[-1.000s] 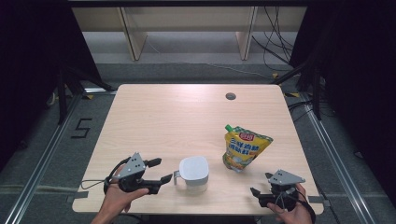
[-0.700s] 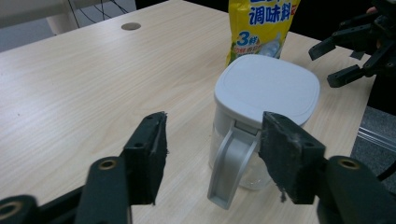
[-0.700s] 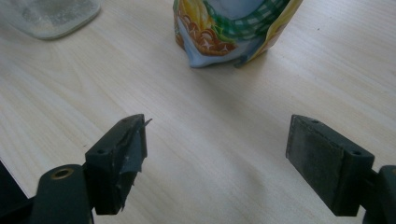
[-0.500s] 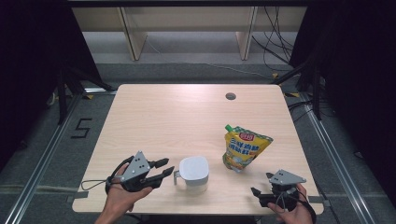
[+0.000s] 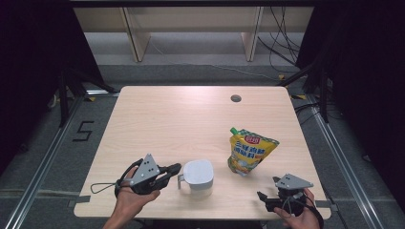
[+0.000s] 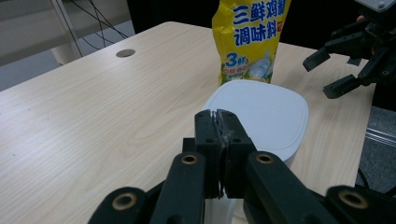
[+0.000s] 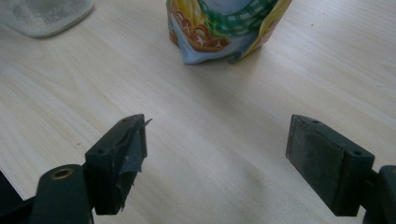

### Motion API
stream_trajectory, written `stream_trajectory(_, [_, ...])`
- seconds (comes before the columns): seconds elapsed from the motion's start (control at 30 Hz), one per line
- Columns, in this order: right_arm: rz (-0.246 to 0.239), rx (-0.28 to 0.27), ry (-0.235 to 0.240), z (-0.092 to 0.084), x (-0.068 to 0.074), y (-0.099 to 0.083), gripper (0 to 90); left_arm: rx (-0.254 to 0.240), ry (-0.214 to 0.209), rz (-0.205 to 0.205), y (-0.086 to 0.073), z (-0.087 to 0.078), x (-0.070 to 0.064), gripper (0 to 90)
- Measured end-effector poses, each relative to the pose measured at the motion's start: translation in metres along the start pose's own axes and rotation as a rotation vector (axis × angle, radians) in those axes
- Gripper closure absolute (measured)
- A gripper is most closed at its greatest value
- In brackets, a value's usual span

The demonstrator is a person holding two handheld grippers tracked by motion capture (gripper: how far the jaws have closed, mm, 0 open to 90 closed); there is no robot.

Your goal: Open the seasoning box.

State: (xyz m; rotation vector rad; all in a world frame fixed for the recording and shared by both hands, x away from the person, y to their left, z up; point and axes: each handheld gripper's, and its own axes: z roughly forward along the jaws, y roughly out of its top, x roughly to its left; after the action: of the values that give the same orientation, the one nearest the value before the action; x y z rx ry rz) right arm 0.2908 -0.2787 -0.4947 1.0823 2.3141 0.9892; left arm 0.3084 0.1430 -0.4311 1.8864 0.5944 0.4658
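High view: white lidded jug (image 5: 198,175) near tabletop (image 5: 181,119) front edge, left of yellow pouch (image 5: 248,150). Left gripper (image 5: 173,170) just closing, clamped on jug's thin handle (image 5: 181,180). Rigid plastic, likely light, smooth; handle best hold. Right gripper (image 5: 267,199) wide open, empty.

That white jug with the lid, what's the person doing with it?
A person at a wooden table holds a tool in each hand. The left tool has just been closing on the handle of the white jug, and its jaws now look pinched together there. The right tool waits with jaws wide open and nothing between them, near the table's front edge. A yellow seasoning pouch stands just beyond it, untouched.
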Motion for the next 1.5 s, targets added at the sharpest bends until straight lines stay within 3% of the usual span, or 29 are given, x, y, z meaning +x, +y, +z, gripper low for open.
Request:
stream_trajectory(0.03, [-0.014, -0.004, -0.001, 0.0, 0.0, 0.0, 21.5, 0.001, -0.013, -0.001, 0.0, 0.004, -0.002, 88.3])
stream_trajectory(0.07, [0.012, 0.001, 0.005, 0.0, 0.002, 0.001, 21.6, 0.008, -0.017, 0.002, 0.0, 0.005, -0.003, 88.7])
stream_trajectory(0.17, [0.007, 0.004, 0.01, 0.0, 0.003, 0.001, 21.6, 0.014, -0.025, 0.009, -0.001, 0.008, -0.003, 89.2])
stream_trajectory(0.43, [0.004, -0.009, 0.006, 0.0, 0.003, 0.002, 21.5, 0.012, -0.016, -0.04, -0.006, 0.01, 0.001, 88.7])
stream_trajectory(0.63, [0.015, -0.004, 0.012, 0.0, 0.006, 0.003, 20.8, 0.024, -0.01, -0.023, -0.006, 0.01, 0.001, 88.6])
stream_trajectory(0.67, [-0.002, -0.012, 0.008, 0.001, 0.005, 0.003, 20.5, 0.024, -0.01, -0.023, -0.006, 0.01, 0.001, 88.8])
stream_trajectory(0.73, [0.002, -0.016, 0.008, 0.0, 0.005, 0.003, 20.3, 0.022, -0.013, -0.018, -0.007, 0.01, 0.001, 88.8])
stream_trajectory(0.77, [0.038, -0.012, 0.015, -0.001, 0.008, 0.004, 19.5, 0.024, -0.009, -0.028, -0.008, 0.01, 0.002, 88.8])
stream_trajectory(0.8, [0.038, -0.012, 0.015, -0.001, 0.008, 0.004, 19.5, 0.024, -0.009, -0.028, -0.008, 0.01, 0.002, 88.8])
stream_trajectory(0.83, [0.01, -0.03, 0.017, 0.0, 0.007, 0.004, 18.8, 0.017, -0.009, -0.032, -0.008, 0.01, 0.002, 88.7])
stream_trajectory(1.0, [-0.017, -0.045, 0.025, 0.002, 0.008, 0.007, 18.2, -0.002, -0.022, -0.031, -0.005, 0.01, -0.001, 88.7])
stream_trajectory(1.13, [-0.012, -0.039, 0.032, 0.003, 0.01, 0.007, 18.6, 0.006, -0.028, -0.021, -0.005, 0.012, -0.003, 88.7])
stream_trajectory(1.3, [-0.002, -0.044, 0.04, 0.002, 0.011, 0.008, 25.4, -0.002, -0.037, -0.029, -0.007, 0.012, -0.001, 88.7])
stream_trajectory(1.37, [-0.022, -0.055, 0.034, 0.002, 0.01, 0.008, 27.6, -0.001, -0.038, -0.031, -0.007, 0.012, -0.001, 88.7])
stream_trajectory(1.4, [-0.034, -0.077, 0.051, 0.0, 0.011, 0.01, 35.0, -0.005, -0.032, -0.031, -0.007, 0.012, -0.001, 88.7])
stream_trajectory(1.5, [-0.072, -0.123, 0.046, -0.001, 0.013, 0.013, 43.9, -0.004, -0.03, -0.028, -0.008, 0.012, -0.001, 88.7])
